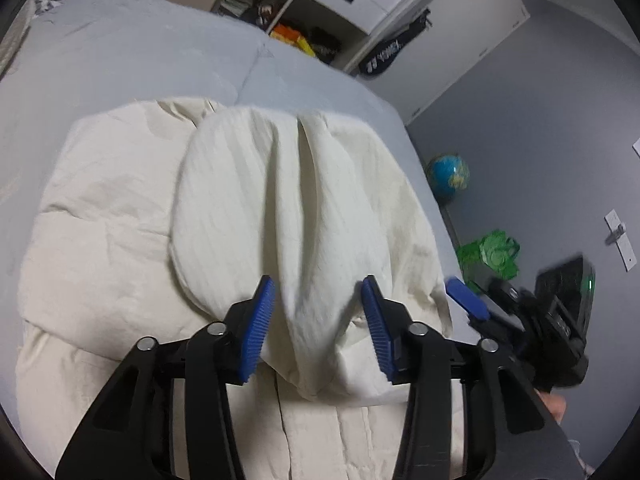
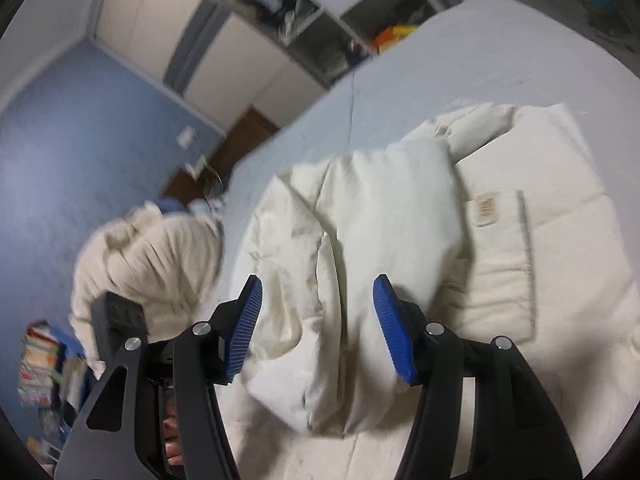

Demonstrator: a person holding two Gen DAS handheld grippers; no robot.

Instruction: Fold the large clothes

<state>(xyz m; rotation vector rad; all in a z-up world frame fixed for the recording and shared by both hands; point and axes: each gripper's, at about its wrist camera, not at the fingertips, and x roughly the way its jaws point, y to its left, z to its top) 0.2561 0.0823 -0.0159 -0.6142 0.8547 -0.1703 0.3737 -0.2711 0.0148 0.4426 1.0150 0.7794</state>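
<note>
Resting folded: cream coat on bed

Big cream puffy jacket lying flat on the grey bed, sleeve folded over its middle, a bit rumpled.

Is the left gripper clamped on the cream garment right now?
No. The left gripper stands open over the cream garment, pads clear of the fabric.

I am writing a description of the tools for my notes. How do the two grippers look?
Both look alike. The left gripper and the right gripper have black plastic link arms joined with round silver pins, and flat blue ribbed pads on the two fingers. The right gripper's body is black with a small green light.
</note>
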